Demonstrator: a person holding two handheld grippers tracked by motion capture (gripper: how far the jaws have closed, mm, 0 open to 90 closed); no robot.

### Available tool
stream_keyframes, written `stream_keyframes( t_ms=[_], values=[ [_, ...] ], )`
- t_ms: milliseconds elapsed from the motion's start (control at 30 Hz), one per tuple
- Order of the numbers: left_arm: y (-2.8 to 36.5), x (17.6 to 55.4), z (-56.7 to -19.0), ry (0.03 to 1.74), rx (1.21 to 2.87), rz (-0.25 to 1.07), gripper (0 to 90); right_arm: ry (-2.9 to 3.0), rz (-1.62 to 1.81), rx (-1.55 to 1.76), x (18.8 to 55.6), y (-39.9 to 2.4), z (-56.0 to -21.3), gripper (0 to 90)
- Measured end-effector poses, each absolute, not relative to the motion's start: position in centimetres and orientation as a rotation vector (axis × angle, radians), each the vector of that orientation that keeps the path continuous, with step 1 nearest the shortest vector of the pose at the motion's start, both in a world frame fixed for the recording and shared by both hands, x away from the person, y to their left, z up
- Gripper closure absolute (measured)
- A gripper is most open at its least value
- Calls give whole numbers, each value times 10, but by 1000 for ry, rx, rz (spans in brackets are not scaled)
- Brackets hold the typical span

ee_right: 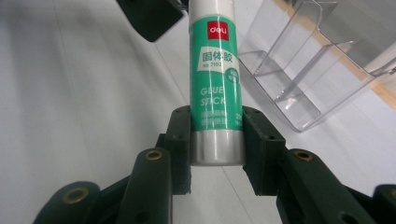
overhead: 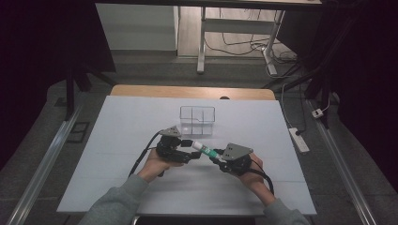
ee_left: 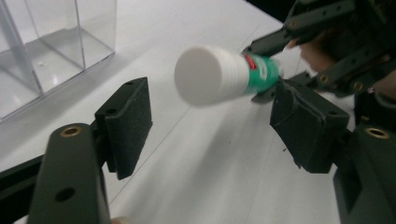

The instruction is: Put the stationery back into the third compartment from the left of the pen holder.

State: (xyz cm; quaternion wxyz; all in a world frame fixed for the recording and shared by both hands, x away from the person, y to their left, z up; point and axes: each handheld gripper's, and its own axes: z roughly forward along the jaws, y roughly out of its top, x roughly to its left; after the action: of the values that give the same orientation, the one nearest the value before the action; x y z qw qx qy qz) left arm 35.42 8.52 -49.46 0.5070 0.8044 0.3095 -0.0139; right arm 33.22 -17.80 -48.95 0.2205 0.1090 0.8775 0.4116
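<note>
Glue stick (ee_right: 215, 79) held above the white counter (overhead: 117, 154), near the clear compartment box (overhead: 197, 120).
My right tongs (ee_right: 216, 140) clamp its lower end; my left tongs (ee_left: 210, 123) stand released around its white cap (ee_left: 208, 74).

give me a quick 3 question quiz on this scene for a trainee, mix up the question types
1. True or false: the right gripper is shut on the base end of the green and white glue stick.
2. Multiple choice: how do the jaws of the left gripper stand around the stick's white cap? A) clamped on it B) open, one on each side, apart from it C) shut below it
3. Fill in: beyond the two grippers on the white table stands a clear plastic ____ with compartments.

Key: 1 true; 2 B; 3 box (organiser).
</note>
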Motion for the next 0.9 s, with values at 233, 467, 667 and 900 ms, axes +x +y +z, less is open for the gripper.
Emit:
stream_keyframes(
  t_ms=[233,467,667,900],
  values=[
    [79,355,-498,733,1939,-56,399,2425,1150,283,330,-174,-493,650],
    [80,354,-496,742,1925,-64,498,2450,1138,292,332,-173,-496,649],
    [80,349,-488,693,1871,-99,613,2468,1107,291,332,-170,-502,649],
    [77,347,-487,681,1860,-84,640,2474,1107,296,332,-169,-503,650]
  ],
)
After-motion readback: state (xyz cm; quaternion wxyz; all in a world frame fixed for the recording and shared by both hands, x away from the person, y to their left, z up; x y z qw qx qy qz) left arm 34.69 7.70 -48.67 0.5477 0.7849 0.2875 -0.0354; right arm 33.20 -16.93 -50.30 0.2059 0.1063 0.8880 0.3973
